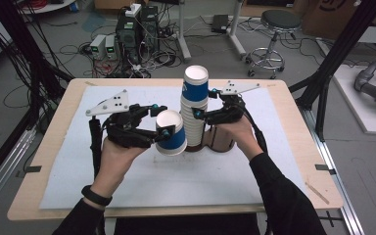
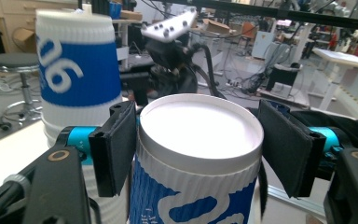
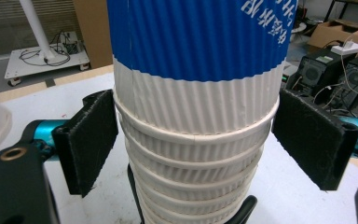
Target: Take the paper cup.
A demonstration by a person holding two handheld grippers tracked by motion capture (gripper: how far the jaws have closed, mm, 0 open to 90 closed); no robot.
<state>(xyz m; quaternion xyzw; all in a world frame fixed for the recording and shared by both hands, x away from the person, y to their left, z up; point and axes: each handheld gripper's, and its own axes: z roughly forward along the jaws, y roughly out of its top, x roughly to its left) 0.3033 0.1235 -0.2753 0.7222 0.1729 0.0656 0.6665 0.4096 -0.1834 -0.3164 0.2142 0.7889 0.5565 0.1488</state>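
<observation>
One "06" on stacked cups (image 2: pixel 77 70)

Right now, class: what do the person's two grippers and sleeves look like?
Both the left gripper and the right gripper are black with teal joints, dark padded jaws, a trailing black cable and a grey three-cornered plate dotted with holes. The person wears black sleeves and a black wristband on the left wrist.

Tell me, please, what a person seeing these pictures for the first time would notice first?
The tall stack of ribbed white-and-blue paper cups rises at the middle of the white-covered table, between the open jaws of the right gripper. Just left of it, the left gripper has its jaws on either side of a single upside-down cup of the same kind; the left gripper view shows a small gap at one pad.
</observation>
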